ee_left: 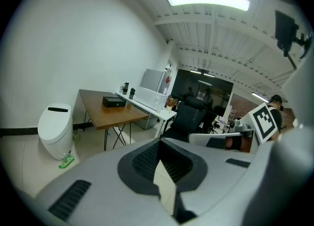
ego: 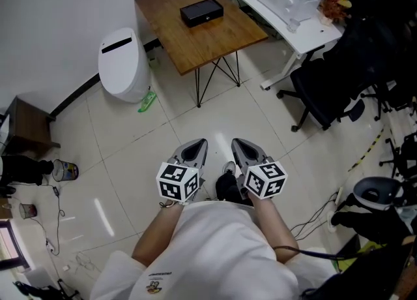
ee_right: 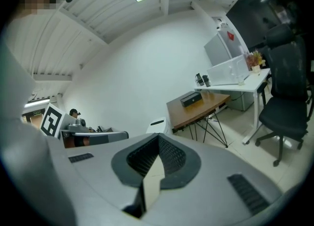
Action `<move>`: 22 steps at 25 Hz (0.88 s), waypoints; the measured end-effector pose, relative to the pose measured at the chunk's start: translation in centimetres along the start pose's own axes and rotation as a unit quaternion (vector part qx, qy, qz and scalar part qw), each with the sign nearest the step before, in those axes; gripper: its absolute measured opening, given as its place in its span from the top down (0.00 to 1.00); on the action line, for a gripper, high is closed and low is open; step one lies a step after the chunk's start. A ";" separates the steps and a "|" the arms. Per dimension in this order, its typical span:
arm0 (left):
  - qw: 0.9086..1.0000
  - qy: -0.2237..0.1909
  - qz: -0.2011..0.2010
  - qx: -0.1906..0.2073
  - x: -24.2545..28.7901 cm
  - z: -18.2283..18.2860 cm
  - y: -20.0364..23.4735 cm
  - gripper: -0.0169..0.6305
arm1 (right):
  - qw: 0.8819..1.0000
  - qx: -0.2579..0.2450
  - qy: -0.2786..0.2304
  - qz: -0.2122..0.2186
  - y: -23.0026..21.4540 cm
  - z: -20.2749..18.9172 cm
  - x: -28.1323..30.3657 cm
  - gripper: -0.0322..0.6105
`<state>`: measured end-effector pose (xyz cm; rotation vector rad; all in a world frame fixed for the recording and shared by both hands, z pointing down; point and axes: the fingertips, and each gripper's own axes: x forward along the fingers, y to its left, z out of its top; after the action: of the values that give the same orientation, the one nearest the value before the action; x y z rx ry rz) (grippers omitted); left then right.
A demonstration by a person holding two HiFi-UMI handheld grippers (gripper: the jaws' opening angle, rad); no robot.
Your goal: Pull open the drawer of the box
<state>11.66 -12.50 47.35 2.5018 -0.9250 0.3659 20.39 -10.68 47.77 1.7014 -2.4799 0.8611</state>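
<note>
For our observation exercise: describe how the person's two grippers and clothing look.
Both the left gripper and right gripper have light grey bodies with dark ribbed pads. Each carries a white cube with black square markers. The person wears a white short-sleeved shirt.

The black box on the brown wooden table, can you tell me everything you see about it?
The small black rectangular box is low and flat, and dark all over. It lies flat on the brown wooden table, toward its far end, and only the table touches it. It looks shut, but from this far its drawer cannot be made out. The left gripper and right gripper are far from it, down by the person.
</note>
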 end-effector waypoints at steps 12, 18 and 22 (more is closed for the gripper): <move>1.000 0.004 0.007 0.011 7.4 3.8 0.6 0.97 | 0.998 0.031 -0.038 -0.034 -8.5 4.8 1.9 0.97; 1.000 -0.003 0.019 0.003 9.9 5.5 1.0 0.97 | 0.998 0.033 -0.039 -0.028 -11.4 6.7 3.0 0.97; 1.000 -0.008 0.022 -0.009 11.6 6.6 1.4 0.97 | 0.998 0.029 -0.042 -0.026 -13.2 8.3 3.8 0.97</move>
<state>19.97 -23.05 46.60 2.4741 -0.9860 0.3502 32.67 -21.00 47.57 1.8488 -2.4740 0.8826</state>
